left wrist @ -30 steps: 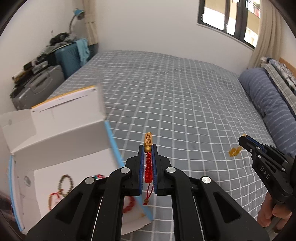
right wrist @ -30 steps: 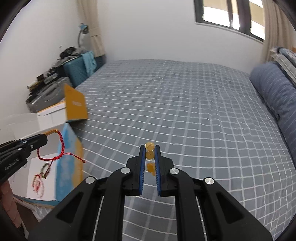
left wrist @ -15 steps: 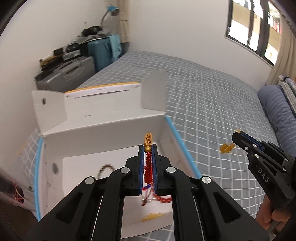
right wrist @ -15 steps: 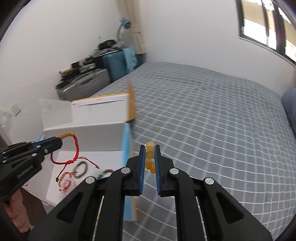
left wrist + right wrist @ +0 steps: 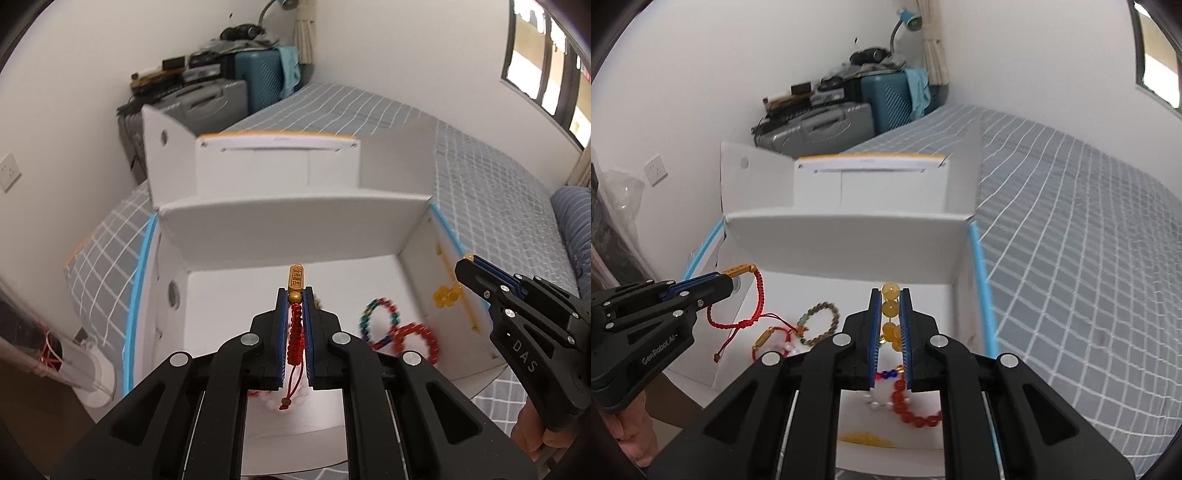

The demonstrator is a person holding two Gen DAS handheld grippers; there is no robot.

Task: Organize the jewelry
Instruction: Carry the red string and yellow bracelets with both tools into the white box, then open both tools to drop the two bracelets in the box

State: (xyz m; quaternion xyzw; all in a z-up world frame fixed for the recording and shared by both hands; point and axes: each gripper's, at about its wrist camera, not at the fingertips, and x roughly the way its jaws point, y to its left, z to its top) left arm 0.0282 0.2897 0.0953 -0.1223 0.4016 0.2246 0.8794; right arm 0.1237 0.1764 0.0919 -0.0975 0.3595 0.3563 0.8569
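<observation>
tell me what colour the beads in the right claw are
Amber yellow beads, clearest in the right wrist view.

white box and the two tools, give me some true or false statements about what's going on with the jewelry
1. The left tool is shut on a red cord bracelet with a gold charm. True.
2. The right tool is open, holding nothing. False: it is shut on a yellow bead bracelet.
3. The white box already has bracelets inside. True.
4. The box sits on a wooden floor. False: it rests on the grey checked bed.
5. Both tools are above the open box. True.
</observation>
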